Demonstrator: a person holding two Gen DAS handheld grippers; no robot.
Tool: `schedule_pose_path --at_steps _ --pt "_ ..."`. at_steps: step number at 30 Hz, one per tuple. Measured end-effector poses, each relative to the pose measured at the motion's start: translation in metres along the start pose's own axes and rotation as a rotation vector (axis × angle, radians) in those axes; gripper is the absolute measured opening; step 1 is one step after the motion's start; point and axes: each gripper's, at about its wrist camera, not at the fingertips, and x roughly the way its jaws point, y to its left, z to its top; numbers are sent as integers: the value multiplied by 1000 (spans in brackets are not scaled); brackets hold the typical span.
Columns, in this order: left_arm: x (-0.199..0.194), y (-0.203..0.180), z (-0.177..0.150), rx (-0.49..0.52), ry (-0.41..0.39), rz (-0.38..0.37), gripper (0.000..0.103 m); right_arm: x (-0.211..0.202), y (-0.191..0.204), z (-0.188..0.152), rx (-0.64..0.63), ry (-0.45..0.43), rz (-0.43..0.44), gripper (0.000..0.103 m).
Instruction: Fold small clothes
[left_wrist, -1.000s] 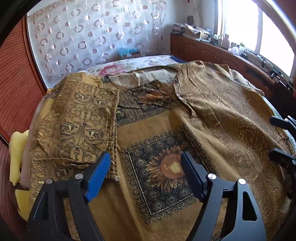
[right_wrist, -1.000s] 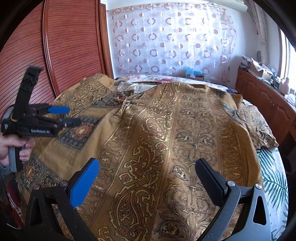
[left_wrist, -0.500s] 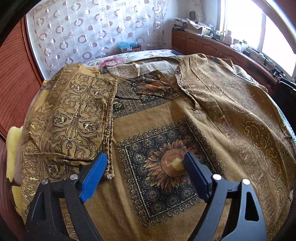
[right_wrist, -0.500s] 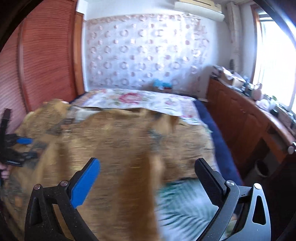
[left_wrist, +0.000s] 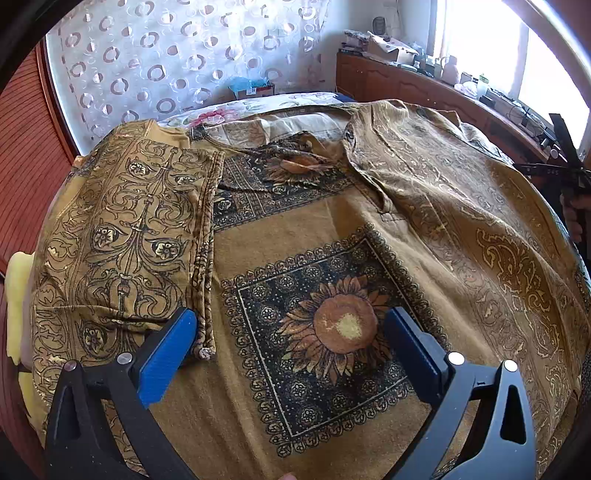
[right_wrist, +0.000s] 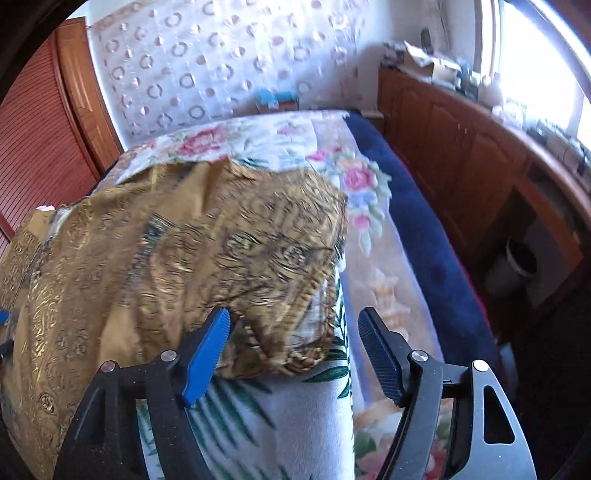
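Blurred garment (right_wrist: 207, 258) edge between closing right gripper (right_wrist: 293, 334) jaws; left gripper (left_wrist: 291, 336) jaws opening, empty.

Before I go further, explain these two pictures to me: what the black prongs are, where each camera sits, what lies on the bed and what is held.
There is no robot here. A person holds a two-finger gripper in each hand, and each gripper carries a wide-angle camera that looks forward along its fingers. The black prongs with blue pads are those fingers.

The left camera shows the left gripper over a mustard garment spread on the bed, one side already folded in. Its jaws are opening, and nothing is between them. At that picture's right edge you see the other hand with its tool.

The right camera, blurred, shows the right gripper at the garment's sleeve, near the bed's floral sheet. Its jaws are closing, with the sleeve's edge between them but not yet pinched.
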Motion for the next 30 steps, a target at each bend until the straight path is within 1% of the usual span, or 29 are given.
schedule_pose_path --at_steps 2,3,4,5,6,8,9,10,12,13,16,19,22,26,28,30 --pt "0 0 0 0 0 0 102 3 -4 5 16 14 20 70" --pt "0 0 0 0 0 0 102 2 -4 9 18 13 29 64" --pt "0 0 0 0 0 0 102 1 -5 10 13 9 27 56" --pt "0 0 0 0 0 0 102 -2 -5 11 3 4 26 54" --pt "0 0 0 0 0 0 102 -2 -3 11 -13 -1 19 52" --pt "0 0 0 0 0 0 102 -8 3 10 -63 -13 -26 48" --pt "0 0 0 1 0 0 102 -7 7 8 -91 -24 -47 34" --pt "0 0 0 0 0 0 102 -9 11 7 -121 -38 -73 18" --pt "0 0 0 0 0 -1 102 -8 18 2 -167 -49 -135 10" --pt "0 0 0 0 0 -1 102 -11 18 1 -179 -61 -130 8" --pt "0 0 0 0 0 -1 102 -23 25 -4 -187 -118 -144 8" --pt "0 0 0 0 0 -1 102 -43 27 -2 -178 -196 -115 7" --pt "0 0 0 0 0 -1 102 -63 37 3 -180 -256 -57 7" --pt "0 0 0 1 0 -1 102 -87 68 10 -228 -316 19 7" --pt "0 0 0 0 0 -1 102 -93 89 9 -262 -329 53 7" --pt "0 0 0 1 0 -1 102 -94 112 6 -298 -322 93 7"
